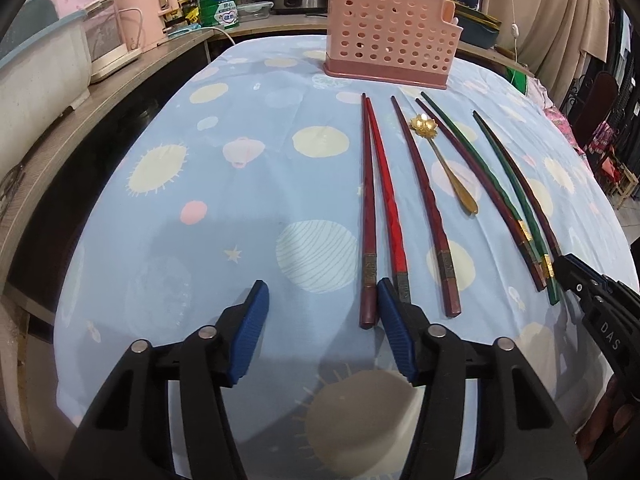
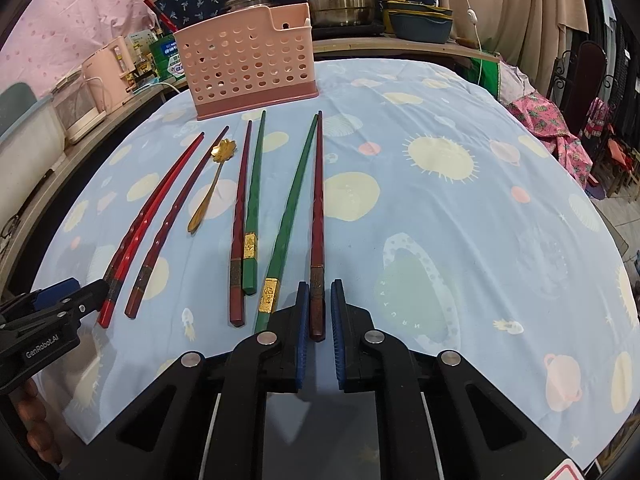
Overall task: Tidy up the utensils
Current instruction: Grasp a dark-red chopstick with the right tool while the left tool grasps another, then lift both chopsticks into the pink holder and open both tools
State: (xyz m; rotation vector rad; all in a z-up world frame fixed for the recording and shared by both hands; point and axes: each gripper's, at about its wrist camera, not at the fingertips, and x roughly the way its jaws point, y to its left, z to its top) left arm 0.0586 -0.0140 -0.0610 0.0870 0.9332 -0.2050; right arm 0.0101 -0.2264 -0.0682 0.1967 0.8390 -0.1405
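Pale blue cloth with sun and planet print covers the table. Pink perforated plastic utensil holder stands upright at the far end, centre.

Left gripper sits at the near edge, fingers spread, blue pads apart with bare cloth between them. Right pad's tip is just beside the near ends of the dark red chopstick and bright red chopstick, which lie touching at the far tips; whether it touches them I cannot tell.

Next right: 1 maroon chopstick, then a gold flower-headed spoon, bowl far. Then a maroon chopstick and green chopstick with gold band side by side, then a 2nd green chopstick.

Right gripper at the near edge, fingers nearly together, pinching the near end of the rightmost dark red chopstick, which lies on the cloth.
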